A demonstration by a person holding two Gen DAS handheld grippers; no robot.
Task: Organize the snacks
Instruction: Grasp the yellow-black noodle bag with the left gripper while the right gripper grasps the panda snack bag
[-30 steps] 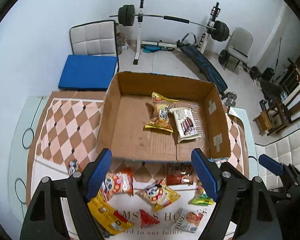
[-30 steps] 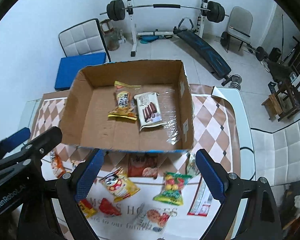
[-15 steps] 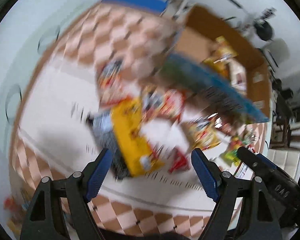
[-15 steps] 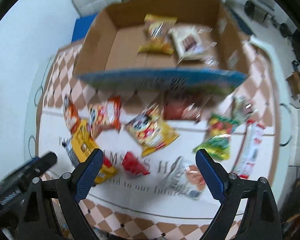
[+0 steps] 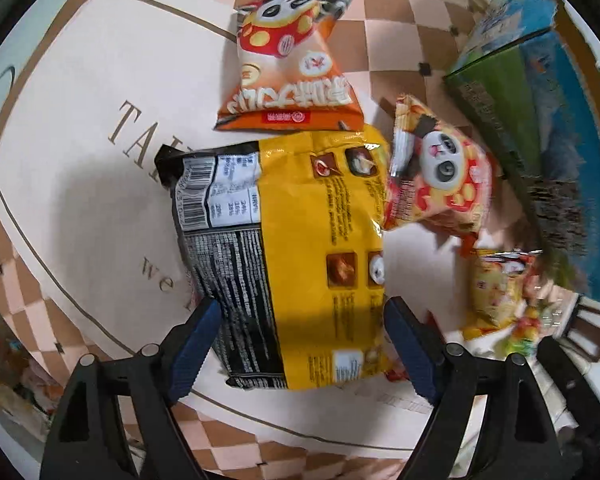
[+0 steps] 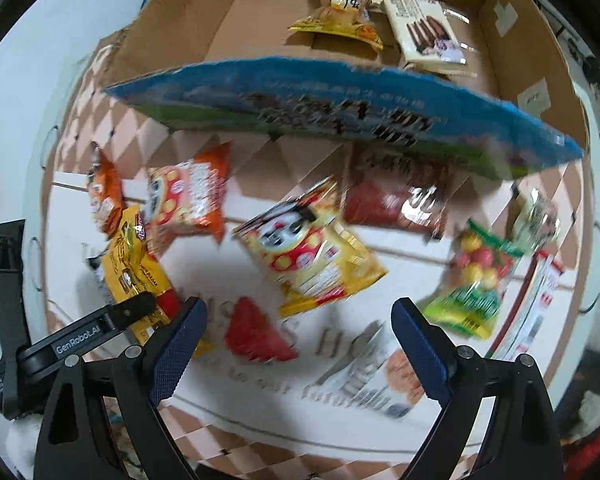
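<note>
My left gripper (image 5: 302, 344) points down over a yellow and black snack bag (image 5: 300, 248) lying flat on the table. The bag's near end lies between its blue fingers, the jaws are opening, and the pads do not press on it. An orange panda bag (image 5: 288, 64) and a red panda bag (image 5: 440, 176) lie just beyond. My right gripper (image 6: 298, 344) hangs open above a small red packet (image 6: 256, 336), with a yellow panda bag (image 6: 308, 256) further on. The cardboard box (image 6: 340, 108) holds a yellow snack (image 6: 340, 4) and a biscuit pack (image 6: 424, 36).
A green fruit-candy bag (image 6: 472, 280), a cookie packet (image 6: 380, 376), a dark red bag (image 6: 396, 200) and a long white packet (image 6: 536, 312) lie on the checkered cloth (image 6: 260, 436). The box's blue wall rises close behind the snacks. More wrappers lie past the table's left edge (image 5: 4, 360).
Both grippers have sunk from above the box down toward the snacks on the table. The left one has rolled and swung over the yellow bag. The box has slid to the edge of both views.
</note>
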